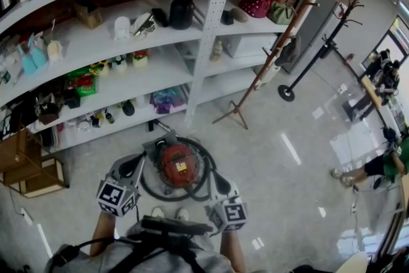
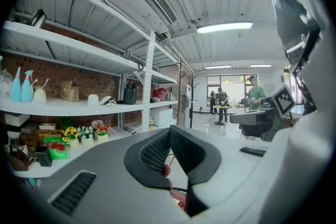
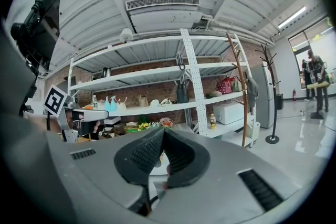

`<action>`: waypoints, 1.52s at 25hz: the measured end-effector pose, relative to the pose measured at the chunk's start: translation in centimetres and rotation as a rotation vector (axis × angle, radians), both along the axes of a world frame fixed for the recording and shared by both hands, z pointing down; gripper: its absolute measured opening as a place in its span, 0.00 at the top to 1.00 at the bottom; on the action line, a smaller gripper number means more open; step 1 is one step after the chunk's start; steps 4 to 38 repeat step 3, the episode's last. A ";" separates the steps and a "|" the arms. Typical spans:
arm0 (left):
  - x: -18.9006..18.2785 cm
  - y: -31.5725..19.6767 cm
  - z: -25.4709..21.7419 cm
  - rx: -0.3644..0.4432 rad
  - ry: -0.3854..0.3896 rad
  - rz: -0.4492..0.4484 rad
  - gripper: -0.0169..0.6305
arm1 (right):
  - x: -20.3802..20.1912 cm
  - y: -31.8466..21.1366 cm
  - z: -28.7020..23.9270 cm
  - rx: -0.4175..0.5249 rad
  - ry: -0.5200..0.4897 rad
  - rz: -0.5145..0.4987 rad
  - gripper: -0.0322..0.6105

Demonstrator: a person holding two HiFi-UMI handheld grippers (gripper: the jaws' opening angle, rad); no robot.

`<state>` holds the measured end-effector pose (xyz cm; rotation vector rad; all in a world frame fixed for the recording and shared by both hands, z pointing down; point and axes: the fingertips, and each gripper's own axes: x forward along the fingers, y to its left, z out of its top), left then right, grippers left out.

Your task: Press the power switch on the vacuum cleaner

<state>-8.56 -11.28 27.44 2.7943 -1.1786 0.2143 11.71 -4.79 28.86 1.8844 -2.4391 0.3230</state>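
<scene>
The red vacuum cleaner sits on the floor, ringed by its hose. The left tool and right tool flank it, both closed and empty. One closed tip should descend squarely onto its switch, which I cannot pick out.

Cluttered shelves, coat stand, perhaps handbags

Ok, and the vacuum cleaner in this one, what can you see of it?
The vacuum cleaner is a round red canister, plastic by its look, with a yellow label on top and a grey section at its shelf-side end. A black hose loops around it. It stands on the glossy floor before the white shelves, between the left claw and right claw; neither visibly touches it.
</scene>
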 end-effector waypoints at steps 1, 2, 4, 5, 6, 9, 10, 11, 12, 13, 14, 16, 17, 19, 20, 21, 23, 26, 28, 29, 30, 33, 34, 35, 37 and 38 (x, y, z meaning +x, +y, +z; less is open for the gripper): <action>0.1 0.0 0.0 0.000 0.001 -0.001 0.97 | 0.1 0.0 0.0 0.000 0.000 0.000 0.93; 0.3 0.0 0.0 0.001 0.001 -0.003 0.97 | 0.3 0.0 0.0 0.000 0.001 0.000 0.93; 0.4 0.0 0.0 0.002 0.000 -0.005 0.97 | 0.4 0.0 0.0 0.000 0.001 0.001 0.93; 0.4 0.0 0.0 0.002 0.000 -0.005 0.97 | 0.4 0.0 0.0 0.000 0.001 0.001 0.93; 0.4 0.0 0.0 0.002 0.000 -0.005 0.97 | 0.4 0.0 0.0 0.000 0.001 0.001 0.93; 0.4 0.0 0.0 0.002 0.000 -0.005 0.97 | 0.4 0.0 0.0 0.000 0.001 0.001 0.93; 0.4 0.0 0.0 0.002 0.000 -0.005 0.97 | 0.4 0.0 0.0 0.000 0.001 0.001 0.93; 0.4 0.0 0.0 0.002 0.000 -0.005 0.97 | 0.4 0.0 0.0 0.000 0.001 0.001 0.93; 0.4 0.0 0.0 0.002 0.000 -0.005 0.97 | 0.4 0.0 0.0 0.000 0.001 0.001 0.93; 0.4 0.0 0.0 0.002 0.000 -0.005 0.97 | 0.4 0.0 0.0 0.000 0.001 0.001 0.93; 0.4 0.0 0.0 0.002 0.000 -0.005 0.97 | 0.4 0.0 0.0 0.000 0.001 0.001 0.93; 0.4 0.0 0.0 0.002 0.000 -0.005 0.97 | 0.4 0.0 0.0 0.000 0.001 0.001 0.93; 0.4 0.0 0.0 0.002 0.000 -0.005 0.97 | 0.4 0.0 0.0 0.000 0.001 0.001 0.93; 0.4 0.0 0.0 0.002 0.000 -0.005 0.97 | 0.4 0.0 0.0 0.000 0.001 0.001 0.93; 0.4 0.0 0.0 0.002 0.000 -0.005 0.97 | 0.4 0.0 0.0 0.000 0.001 0.001 0.93; 0.4 0.0 0.0 0.002 0.000 -0.005 0.97 | 0.4 0.0 0.0 0.000 0.001 0.001 0.93; 0.4 0.0 0.0 0.002 0.000 -0.005 0.97 | 0.4 0.0 0.0 0.000 0.001 0.001 0.93; 0.4 0.0 0.0 0.002 0.000 -0.005 0.97 | 0.4 0.0 0.0 0.000 0.001 0.001 0.93; 0.4 0.0 0.0 0.002 0.000 -0.005 0.97 | 0.4 0.0 0.0 0.000 0.001 0.001 0.93; 0.4 0.0 0.0 0.002 0.000 -0.005 0.97 | 0.4 0.0 0.0 0.000 0.001 0.001 0.93; 0.4 0.0 0.0 0.002 0.000 -0.005 0.97 | 0.4 0.0 0.0 0.000 0.001 0.001 0.93; 0.4 0.0 0.0 0.002 0.000 -0.005 0.97 | 0.4 0.0 0.0 0.000 0.001 0.001 0.93; 0.4 0.0 0.0 0.002 0.000 -0.005 0.97 | 0.4 0.0 0.0 0.000 0.001 0.001 0.93; 0.4 0.0 0.0 0.002 0.000 -0.005 0.97 | 0.4 0.0 0.0 0.000 0.001 0.001 0.93; 0.4 0.0 0.0 0.002 0.000 -0.005 0.97 | 0.4 0.0 0.0 0.000 0.001 0.001 0.93; 0.4 0.0 0.0 0.002 0.000 -0.005 0.97 | 0.4 0.0 0.0 0.000 0.001 0.001 0.93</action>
